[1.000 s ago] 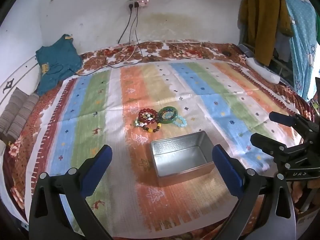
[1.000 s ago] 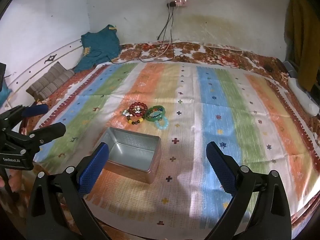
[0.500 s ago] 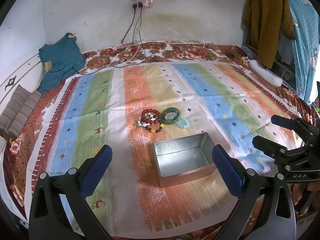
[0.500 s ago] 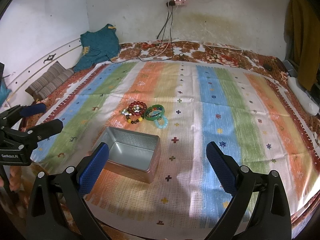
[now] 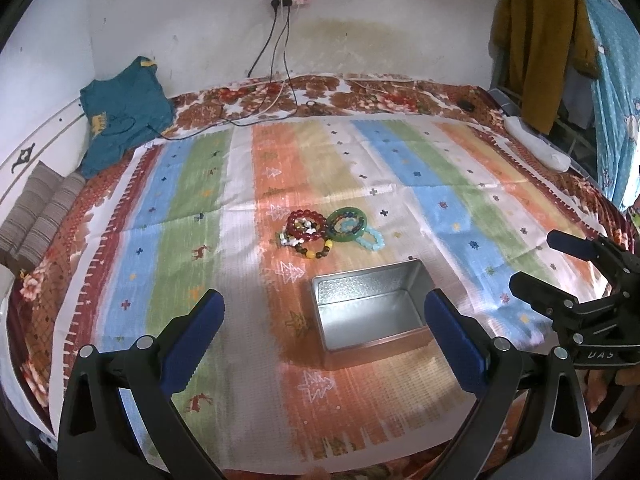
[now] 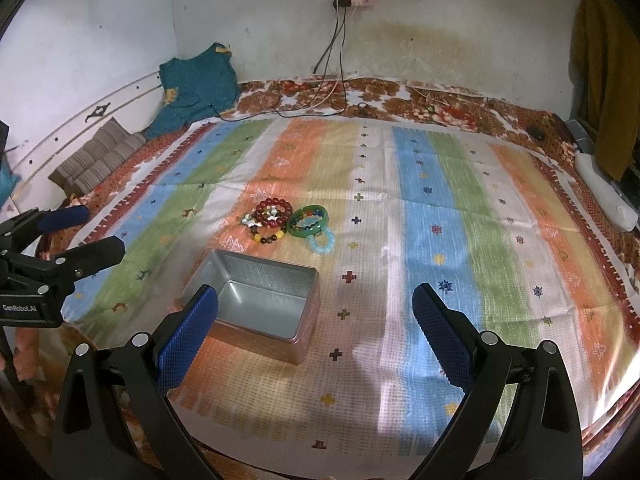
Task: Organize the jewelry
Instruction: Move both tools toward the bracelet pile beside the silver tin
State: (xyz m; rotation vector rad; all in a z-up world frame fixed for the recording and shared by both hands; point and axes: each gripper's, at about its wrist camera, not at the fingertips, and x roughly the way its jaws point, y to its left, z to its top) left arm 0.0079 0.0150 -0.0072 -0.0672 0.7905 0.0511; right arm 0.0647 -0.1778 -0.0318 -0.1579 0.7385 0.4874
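Note:
A heap of bracelets lies mid-cloth: red beaded ones, a green bangle and a pale blue beaded one. An open, empty silver tin sits just in front of the heap. My left gripper is open and empty, held above the cloth near the tin; it also shows at the left of the right wrist view. My right gripper is open and empty, to the right of the tin, and shows in the left wrist view.
A striped cloth covers a floral bed against a white wall. A teal garment and striped cushions lie at the back left. Cables hang from a wall socket. Clothes hang at right beside a white object.
Both cameras have drawn back and risen slightly, so the tin and bracelets sit a little lower and farther. Nothing on the cloth has moved. Both grippers stay open.

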